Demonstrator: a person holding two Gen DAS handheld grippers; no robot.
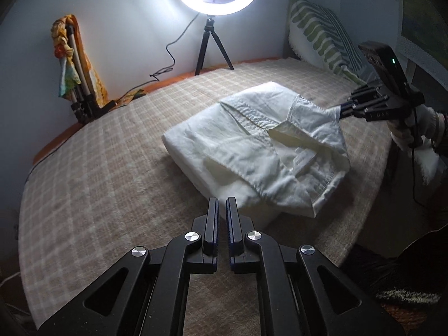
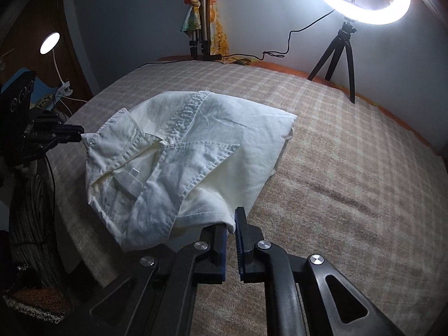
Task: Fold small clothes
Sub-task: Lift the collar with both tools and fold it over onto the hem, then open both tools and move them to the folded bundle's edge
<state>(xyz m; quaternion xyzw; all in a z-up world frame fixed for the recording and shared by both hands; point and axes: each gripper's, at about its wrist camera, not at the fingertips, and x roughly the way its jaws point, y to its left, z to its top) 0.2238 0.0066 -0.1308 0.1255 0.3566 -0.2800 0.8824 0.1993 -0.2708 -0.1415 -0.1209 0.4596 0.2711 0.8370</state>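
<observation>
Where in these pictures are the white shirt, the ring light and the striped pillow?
white shirt [image 2: 196, 151]: right wrist view, on the stitched front panel.
ring light [image 1: 212, 8]: left wrist view, on the glowing lower rim.
striped pillow [image 1: 316, 33]: left wrist view, on its green-striped face.

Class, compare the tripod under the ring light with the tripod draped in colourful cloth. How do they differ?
The ring-light tripod is black with its legs spread, standing on its own. The draped tripod is silvery with its legs folded together, propped at the wall. The first carries a lit ring light, the second only a colourful cloth. Both stand at the bed's far edge.
</observation>
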